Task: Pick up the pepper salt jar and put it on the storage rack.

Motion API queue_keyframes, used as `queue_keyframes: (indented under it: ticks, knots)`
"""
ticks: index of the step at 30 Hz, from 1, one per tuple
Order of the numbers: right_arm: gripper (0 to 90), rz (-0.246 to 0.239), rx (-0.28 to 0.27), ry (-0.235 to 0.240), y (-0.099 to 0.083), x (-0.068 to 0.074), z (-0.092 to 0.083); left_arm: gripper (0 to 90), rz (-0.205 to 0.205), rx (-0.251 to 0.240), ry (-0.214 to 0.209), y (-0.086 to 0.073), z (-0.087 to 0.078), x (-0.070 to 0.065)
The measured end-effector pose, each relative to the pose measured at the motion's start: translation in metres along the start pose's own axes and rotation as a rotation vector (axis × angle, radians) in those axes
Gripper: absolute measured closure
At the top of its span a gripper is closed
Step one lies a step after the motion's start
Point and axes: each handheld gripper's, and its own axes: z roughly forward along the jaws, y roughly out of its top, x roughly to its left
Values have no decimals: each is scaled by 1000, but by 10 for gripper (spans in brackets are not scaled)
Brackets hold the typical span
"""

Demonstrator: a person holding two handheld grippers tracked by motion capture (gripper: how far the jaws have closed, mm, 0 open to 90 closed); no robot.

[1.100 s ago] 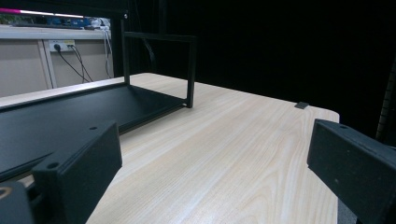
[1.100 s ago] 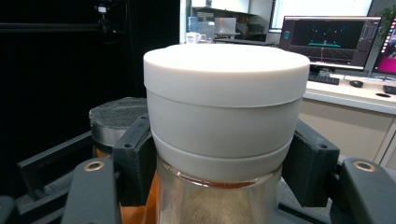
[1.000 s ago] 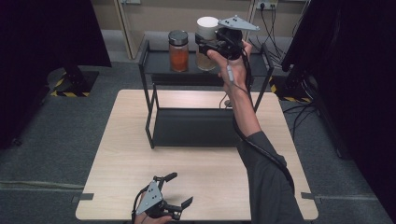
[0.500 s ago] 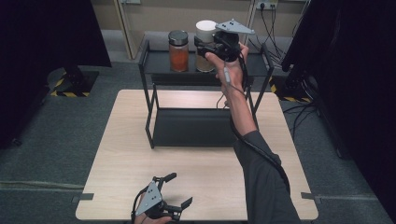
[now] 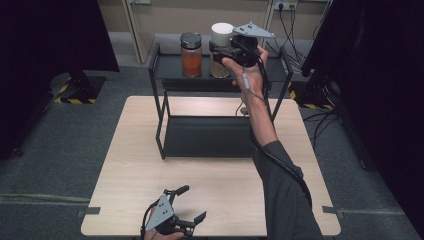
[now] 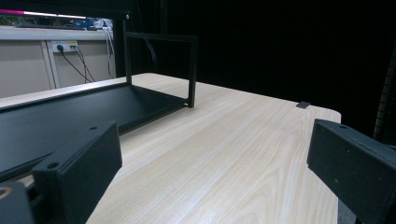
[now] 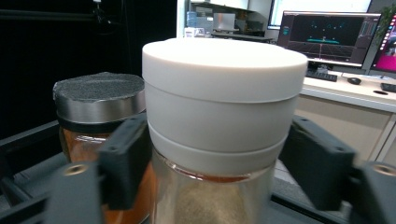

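At the near edge of the table [image 5: 140,200] the left gripper [image 5: 186,205] rests low over the wood, its jaws wide apart with nothing between them; in the left gripper view there is bare tabletop between the two black jaws. This hand has kept its place.

Farther back, the black rack [image 5: 165,120] stands on the far half of the table, its lower shelf bare. On its top shelf, toward the right end, stands the white-lidded jar [image 5: 221,47], and the right gripper [image 5: 220,52] is around it just under the lid. The change is here: the jaws of this gripper have just been opening. In the right gripper view the jar [image 7: 219,126] is between them, the left pad seems to be against the glass, and the right pad stands a little off it, so the grip looks released. The jar stands upright on the shelf, so I judge that the placing is done and the hand can now draw back, straight, without pushing the jar.

Just to its left on the same shelf stands the orange-filled jar [image 5: 191,55] with a dark lid, close beside but apart.
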Motion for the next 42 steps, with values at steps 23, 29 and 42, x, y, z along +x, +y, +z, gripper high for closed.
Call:
queue_keyframes:
  ticks: [23, 29, 42]
  knots:
    - [4, 64, -20, 79, -15, -17, -45, 26, 2, 4, 2, 0, 1, -1]
    - [4, 81, -30, 96, -24, -21, -55, 26, 5, 7, 4, 0, 1, 0]
    - [3, 42, -54, 163, -45, -23, -80, 26, 5, 7, 7, 0, 1, -1]
